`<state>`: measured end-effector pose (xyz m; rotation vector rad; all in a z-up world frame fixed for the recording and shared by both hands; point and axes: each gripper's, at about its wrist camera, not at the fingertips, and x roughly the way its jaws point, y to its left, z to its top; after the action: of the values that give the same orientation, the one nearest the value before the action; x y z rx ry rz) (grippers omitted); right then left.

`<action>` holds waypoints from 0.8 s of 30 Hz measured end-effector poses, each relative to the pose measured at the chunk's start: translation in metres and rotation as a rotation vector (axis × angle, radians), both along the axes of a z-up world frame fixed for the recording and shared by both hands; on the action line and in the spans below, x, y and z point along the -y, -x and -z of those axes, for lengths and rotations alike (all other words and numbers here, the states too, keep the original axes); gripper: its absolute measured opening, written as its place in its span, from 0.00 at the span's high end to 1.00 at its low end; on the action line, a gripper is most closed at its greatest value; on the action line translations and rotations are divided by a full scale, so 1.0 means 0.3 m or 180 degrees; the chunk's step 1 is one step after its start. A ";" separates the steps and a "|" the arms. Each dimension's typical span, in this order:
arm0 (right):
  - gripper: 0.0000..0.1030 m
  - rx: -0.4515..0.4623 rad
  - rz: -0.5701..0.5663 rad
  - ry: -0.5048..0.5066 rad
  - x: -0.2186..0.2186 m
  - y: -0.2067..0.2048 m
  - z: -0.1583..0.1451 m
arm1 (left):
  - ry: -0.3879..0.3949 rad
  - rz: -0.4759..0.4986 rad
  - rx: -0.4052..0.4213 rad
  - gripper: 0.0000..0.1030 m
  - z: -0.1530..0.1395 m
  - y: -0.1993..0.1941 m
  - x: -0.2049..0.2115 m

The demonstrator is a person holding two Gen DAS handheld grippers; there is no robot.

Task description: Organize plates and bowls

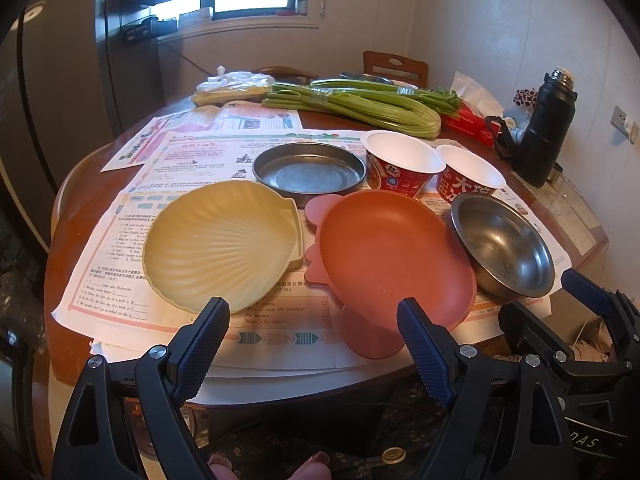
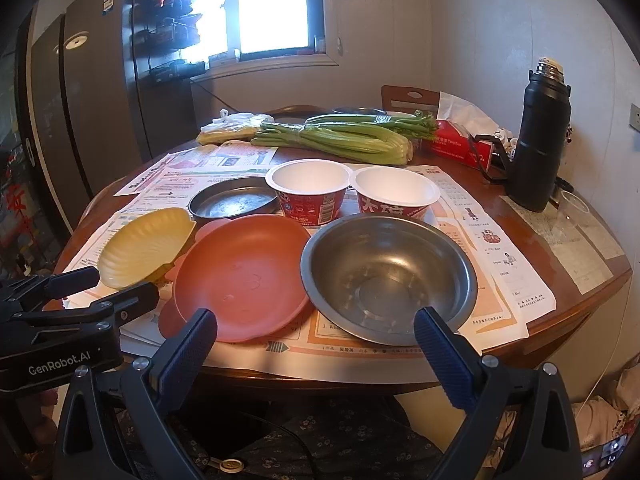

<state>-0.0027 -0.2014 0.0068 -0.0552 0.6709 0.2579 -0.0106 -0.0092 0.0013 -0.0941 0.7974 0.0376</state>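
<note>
Left gripper (image 1: 312,320): jaws wide apart, empty. Right gripper (image 2: 316,330): same. Steel bowl (image 2: 388,276) at 12 o'clock of right gripper, nearer right hand. Shell plate (image 1: 220,244) at 11 o'clock, orange plate (image 1: 396,256) at 1 o'clock of left gripper.

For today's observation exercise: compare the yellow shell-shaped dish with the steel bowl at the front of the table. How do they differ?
The yellow shell dish is matte plastic with fanned ribs; the steel bowl is smooth, shiny metal. The shell dish has a scalloped, shell-like outline; the steel bowl is round. The shell dish sits at the row's left end, the steel bowl at the right. Both are empty, upright and rest on the printed paper sheets.
</note>
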 end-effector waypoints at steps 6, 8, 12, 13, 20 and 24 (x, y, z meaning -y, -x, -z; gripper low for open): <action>0.04 0.0009 0.0019 0.0005 0.002 -0.001 -0.005 | -0.0001 0.0000 0.0003 0.16 -0.001 -0.005 -0.005; 0.04 0.0009 0.0021 0.0012 0.001 -0.005 -0.005 | 0.0003 -0.0009 0.0002 0.16 -0.001 -0.007 -0.009; 0.04 0.0024 0.0005 0.0001 -0.003 -0.009 -0.008 | 0.0006 -0.0031 0.0014 0.16 -0.006 -0.006 -0.019; 0.04 0.0033 0.0001 -0.0001 -0.004 -0.010 -0.010 | 0.0004 -0.0039 0.0021 0.16 -0.007 -0.006 -0.025; 0.04 0.0098 -0.0123 -0.0028 -0.033 -0.031 -0.041 | 0.0057 -0.0140 0.0079 0.16 -0.021 -0.002 -0.082; 0.04 0.0084 -0.0291 -0.0043 -0.077 -0.050 -0.054 | 0.0130 -0.0267 0.0110 0.16 -0.028 0.004 -0.145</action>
<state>0.0124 -0.1781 0.0231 -0.0764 0.6412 0.3492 -0.0117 0.0344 0.0098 -0.1665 0.7594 0.0988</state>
